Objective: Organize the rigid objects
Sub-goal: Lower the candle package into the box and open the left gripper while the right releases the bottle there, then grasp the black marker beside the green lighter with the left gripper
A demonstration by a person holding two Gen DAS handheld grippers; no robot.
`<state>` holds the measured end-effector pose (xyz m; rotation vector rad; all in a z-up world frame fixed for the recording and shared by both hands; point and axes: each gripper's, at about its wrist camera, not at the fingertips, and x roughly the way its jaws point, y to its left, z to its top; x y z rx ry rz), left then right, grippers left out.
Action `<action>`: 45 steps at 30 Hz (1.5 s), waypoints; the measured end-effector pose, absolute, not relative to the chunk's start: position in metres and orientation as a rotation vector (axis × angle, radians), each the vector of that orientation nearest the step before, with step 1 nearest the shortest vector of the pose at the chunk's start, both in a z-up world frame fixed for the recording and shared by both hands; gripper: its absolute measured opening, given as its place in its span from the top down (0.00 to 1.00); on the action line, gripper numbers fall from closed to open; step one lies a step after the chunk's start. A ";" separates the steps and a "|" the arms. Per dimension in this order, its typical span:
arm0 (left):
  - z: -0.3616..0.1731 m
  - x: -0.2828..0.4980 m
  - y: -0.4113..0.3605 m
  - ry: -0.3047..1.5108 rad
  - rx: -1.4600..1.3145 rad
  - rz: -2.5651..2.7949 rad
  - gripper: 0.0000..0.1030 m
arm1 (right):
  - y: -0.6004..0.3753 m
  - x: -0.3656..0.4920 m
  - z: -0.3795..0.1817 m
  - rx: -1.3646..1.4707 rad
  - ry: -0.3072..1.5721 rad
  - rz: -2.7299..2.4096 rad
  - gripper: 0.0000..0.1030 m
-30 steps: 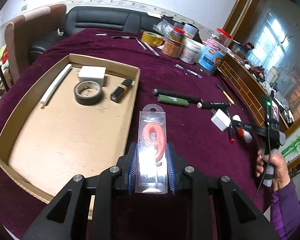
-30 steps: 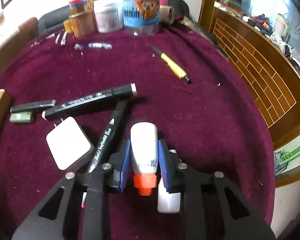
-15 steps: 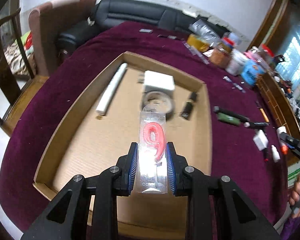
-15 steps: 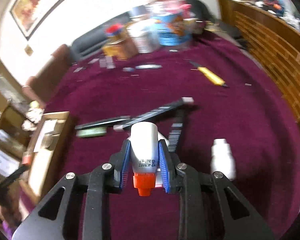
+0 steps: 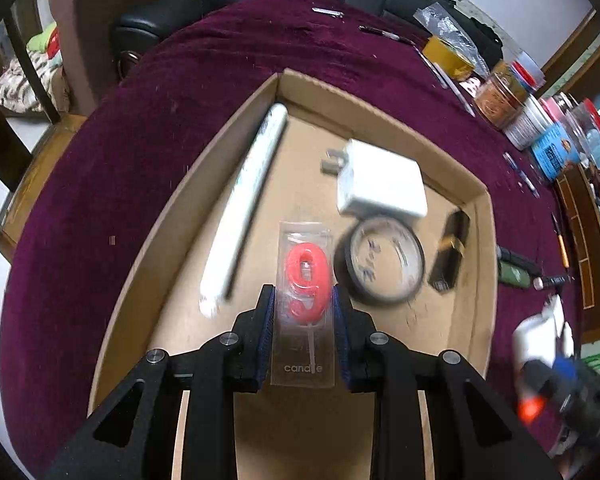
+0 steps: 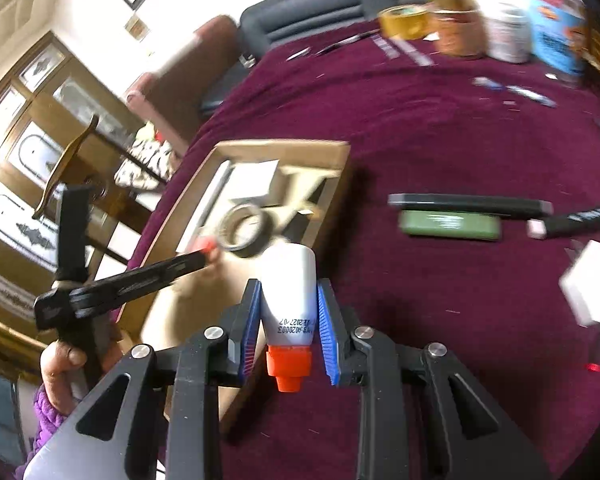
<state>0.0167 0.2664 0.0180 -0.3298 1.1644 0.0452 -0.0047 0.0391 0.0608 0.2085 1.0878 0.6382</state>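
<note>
My left gripper (image 5: 303,300) is shut on a clear packet with a red number-9 candle (image 5: 306,280), held low over the cardboard tray (image 5: 380,108). In the tray lie a white tube (image 5: 244,208), a white charger (image 5: 380,180), a roll of black tape (image 5: 384,260) and a black lipstick (image 5: 452,252). My right gripper (image 6: 287,308) is shut on a white glue bottle with an orange cap (image 6: 288,300), held above the table beside the tray's right wall (image 6: 332,200). It also shows blurred in the left wrist view (image 5: 540,344).
On the maroon cloth right of the tray lie black markers (image 6: 468,202), a green case (image 6: 450,226) and a second white charger (image 6: 590,288). Jars and tubs (image 6: 508,32) and a yellow tape roll (image 6: 404,20) stand at the far edge. A chair (image 5: 80,40) stands left.
My left gripper has carried the candle packet from right of the tray to low over its floor. My right gripper has lifted the glue bottle and swung left toward the tray.
</note>
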 end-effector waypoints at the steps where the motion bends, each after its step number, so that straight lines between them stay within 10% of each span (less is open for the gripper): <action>1: 0.017 0.021 0.267 1.163 -0.326 0.047 0.77 | 0.047 -0.004 0.060 0.196 1.093 0.640 0.76; 12: 0.016 0.044 0.282 1.127 -0.332 0.063 0.76 | 0.113 0.008 0.024 0.046 1.191 0.573 0.76; 28: 0.062 -0.020 0.316 0.948 -0.408 0.118 0.39 | 0.125 0.015 0.023 -0.091 1.109 0.421 0.76; 34: 0.073 -0.046 0.321 0.897 -0.367 0.209 0.39 | 0.114 0.006 0.050 -0.060 0.995 0.436 0.45; 45: 0.100 -0.074 0.260 0.844 -0.183 0.081 0.34 | 0.039 -0.020 0.077 -0.033 0.847 0.376 0.41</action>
